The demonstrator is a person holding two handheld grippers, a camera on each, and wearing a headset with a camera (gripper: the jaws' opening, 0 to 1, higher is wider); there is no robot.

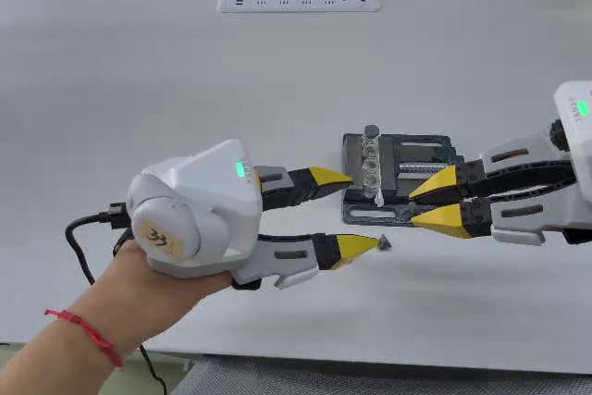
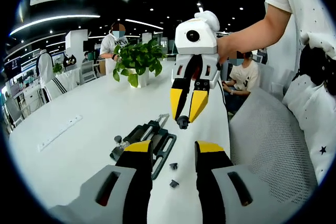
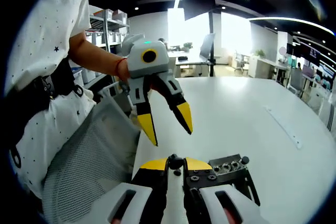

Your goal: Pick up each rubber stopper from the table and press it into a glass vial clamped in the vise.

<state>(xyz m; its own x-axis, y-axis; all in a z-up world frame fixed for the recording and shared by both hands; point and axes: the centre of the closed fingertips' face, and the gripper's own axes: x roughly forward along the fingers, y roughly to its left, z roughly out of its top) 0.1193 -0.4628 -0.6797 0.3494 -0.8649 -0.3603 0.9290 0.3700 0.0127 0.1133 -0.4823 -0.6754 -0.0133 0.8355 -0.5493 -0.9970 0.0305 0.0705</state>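
Rubber stopper point(image 3: 175, 162), small and dark, sits pinched between the nearly closed yellow tips of the right gripper point(image 1: 413, 208). That gripper hangs just beside the vise point(image 1: 435, 147), likely so the stopper can be lined up over one of the glass vials point(image 1: 372, 173) clamped upright in a row between the vise jaws. The vial at the far end of the row carries a capping stopper point(image 1: 372, 129); the others look uncapped. The left gripper point(image 1: 361, 212) is spread wide with nothing in it, low on the near side of the vise. Its lower tip is just beside a loose stopper point(image 1: 384, 242) on the table point(image 1: 139, 90), so I judge it is placed to take that one next. The left gripper view shows a second stopper point(image 2: 174, 183) lying close by. Readable writing is scarce: a round sticker point(image 1: 162, 240) on the left gripper's body bears handwritten marks I cannot make out, and the white power strip point(image 1: 298, 1) shows no legible label
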